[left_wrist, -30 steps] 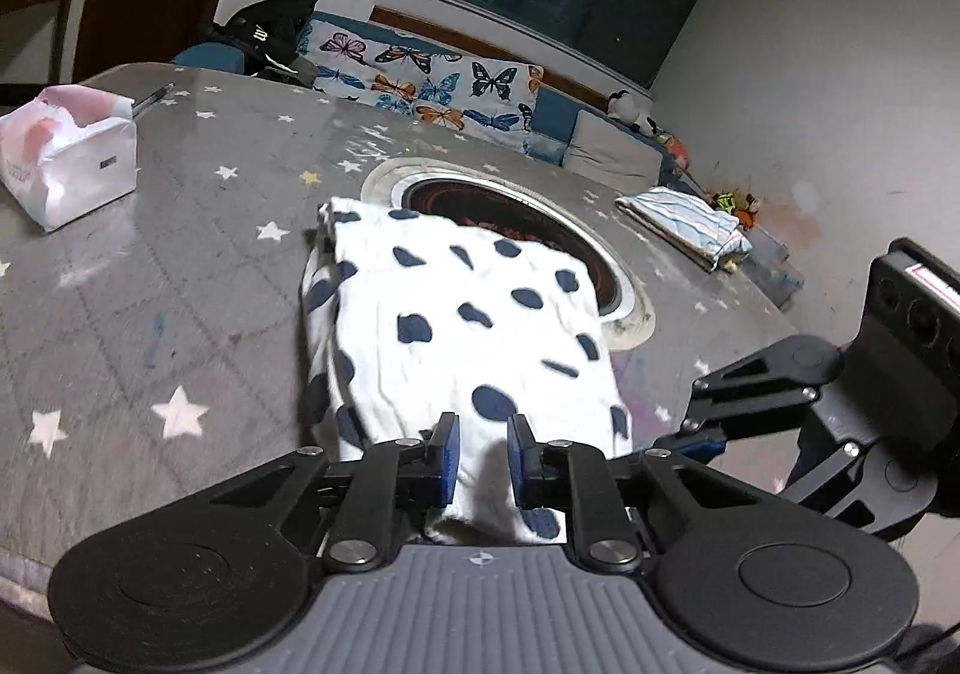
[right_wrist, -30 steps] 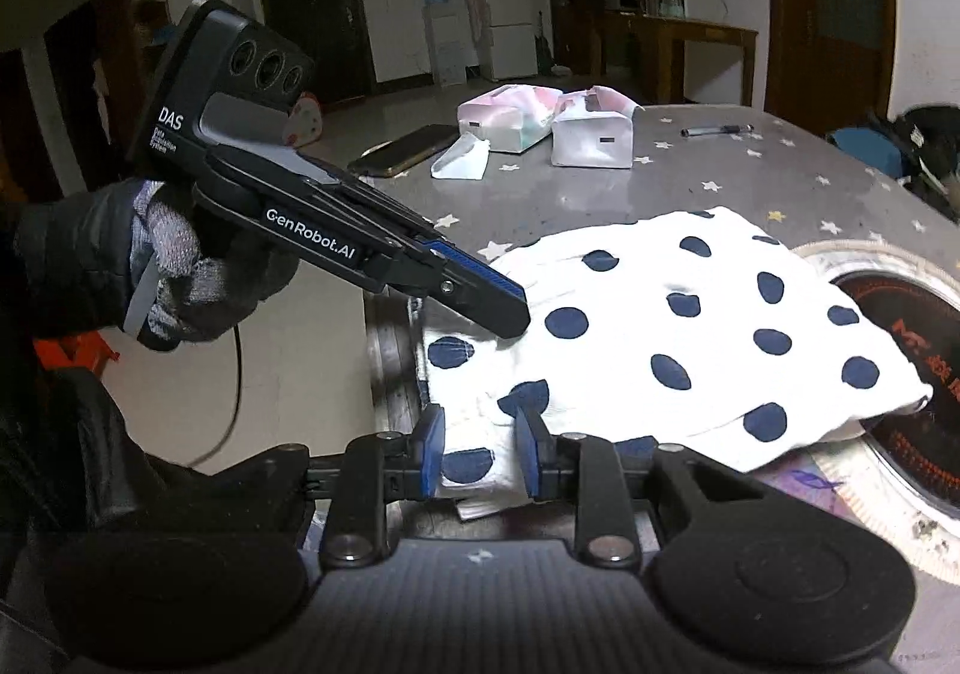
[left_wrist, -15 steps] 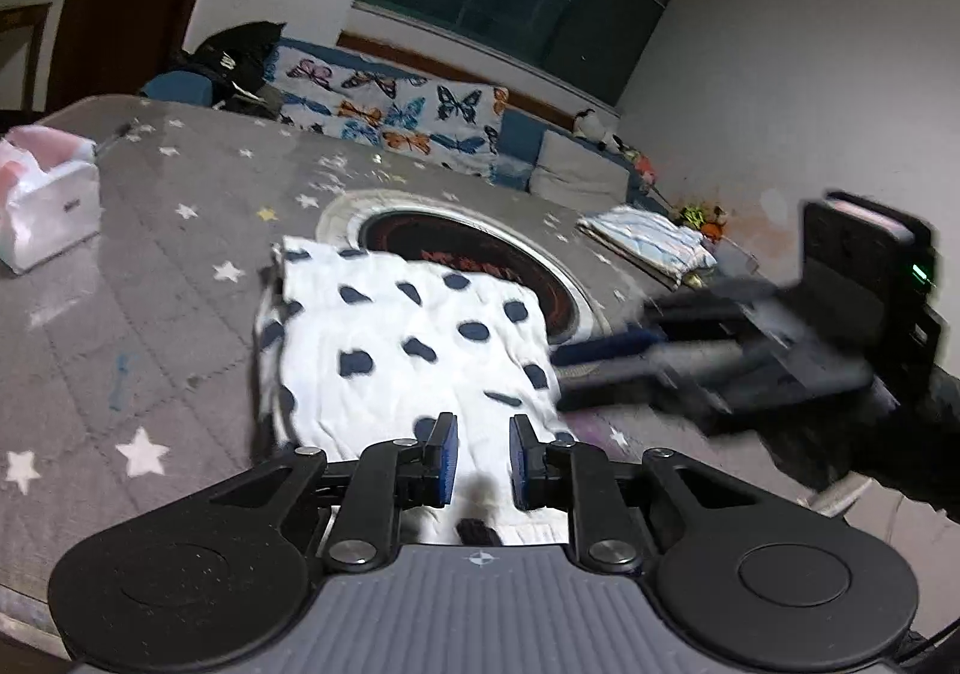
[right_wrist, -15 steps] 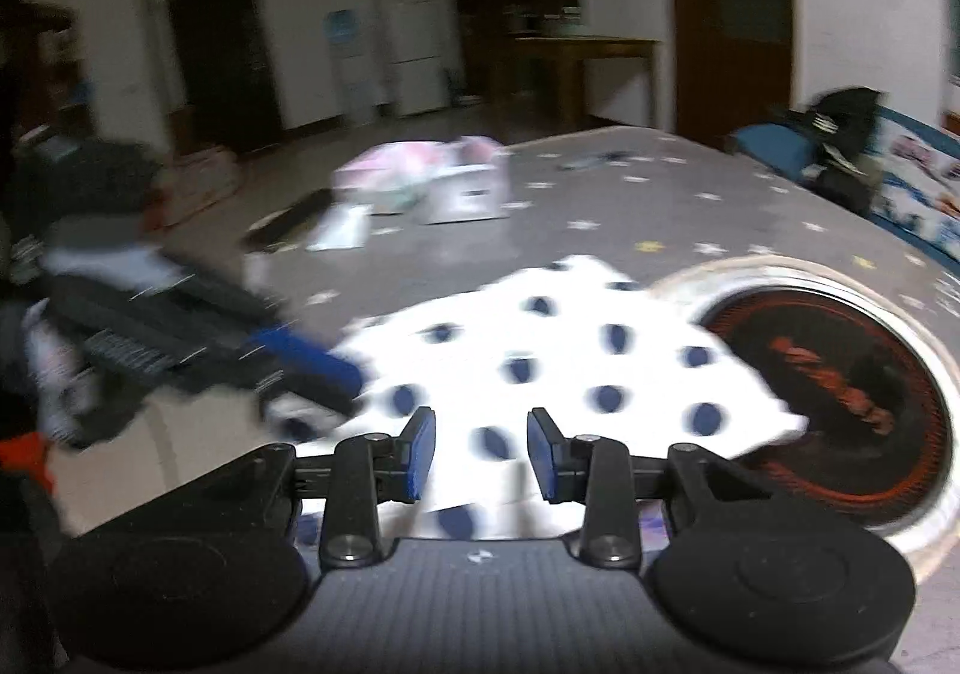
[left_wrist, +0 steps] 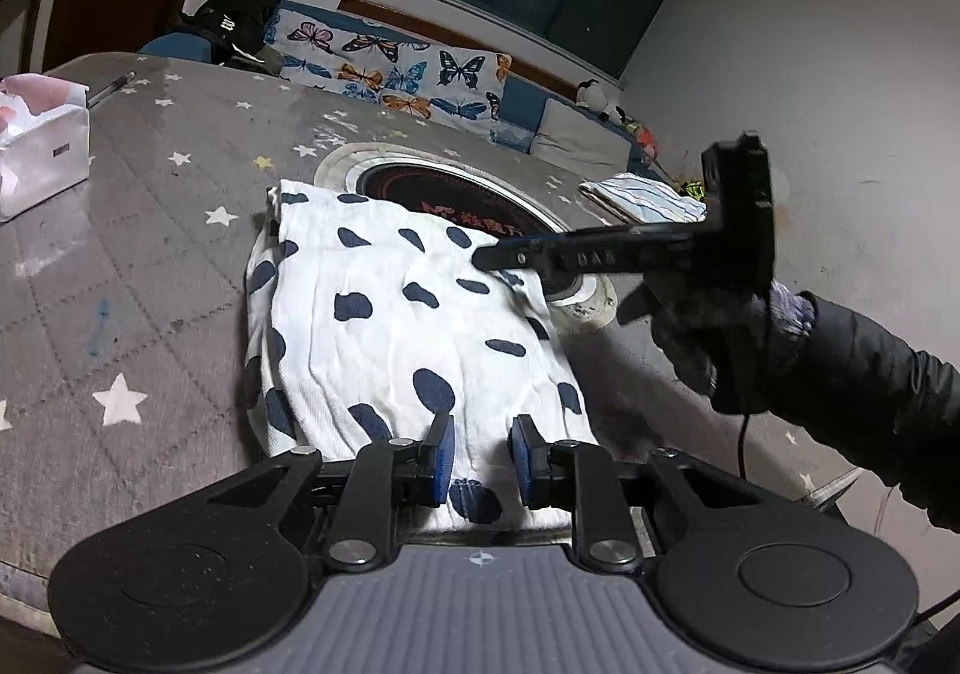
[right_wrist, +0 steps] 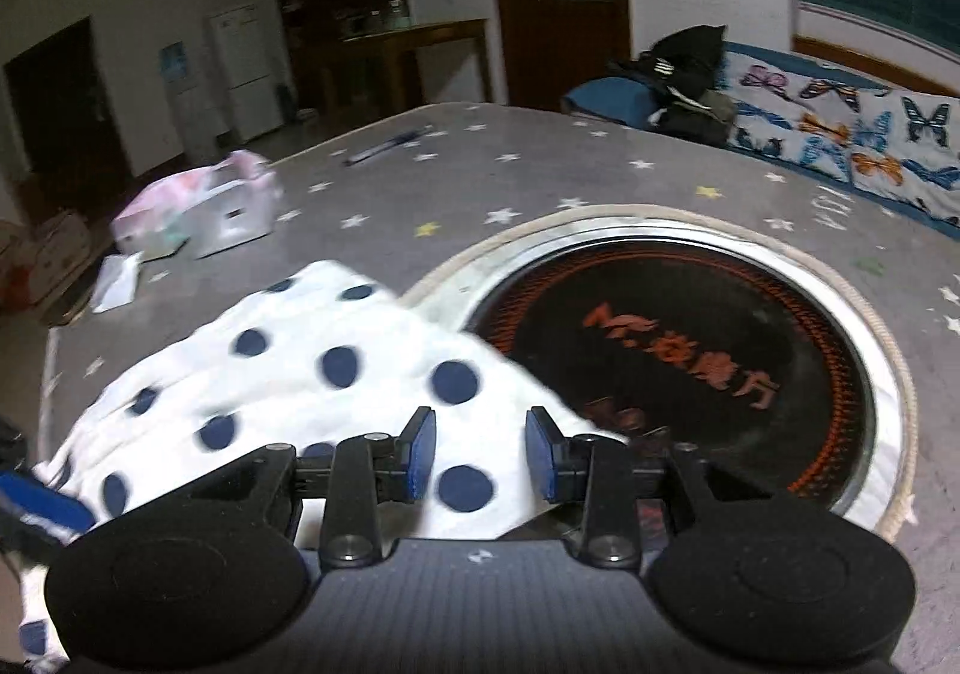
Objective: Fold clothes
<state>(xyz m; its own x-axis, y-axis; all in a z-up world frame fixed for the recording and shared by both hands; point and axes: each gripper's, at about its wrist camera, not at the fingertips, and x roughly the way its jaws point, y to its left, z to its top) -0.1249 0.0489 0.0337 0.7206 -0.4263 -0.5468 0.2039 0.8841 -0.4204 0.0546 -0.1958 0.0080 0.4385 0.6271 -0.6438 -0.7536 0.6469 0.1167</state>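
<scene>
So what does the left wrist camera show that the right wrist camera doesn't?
Only the left wrist view shows the folded striped cloth at the far table edge, and the whole right hand-held gripper reaching over the polka-dot garment.

Only the right wrist view shows the white fridge and wooden side table.

Both show the garment, round hotplate, tissue pack, pen and butterfly sofa.

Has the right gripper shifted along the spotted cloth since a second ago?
Yes. The right gripper has gone from the near edge of the polka-dot cloth to its far corner by the round burner, jaws open.
</scene>
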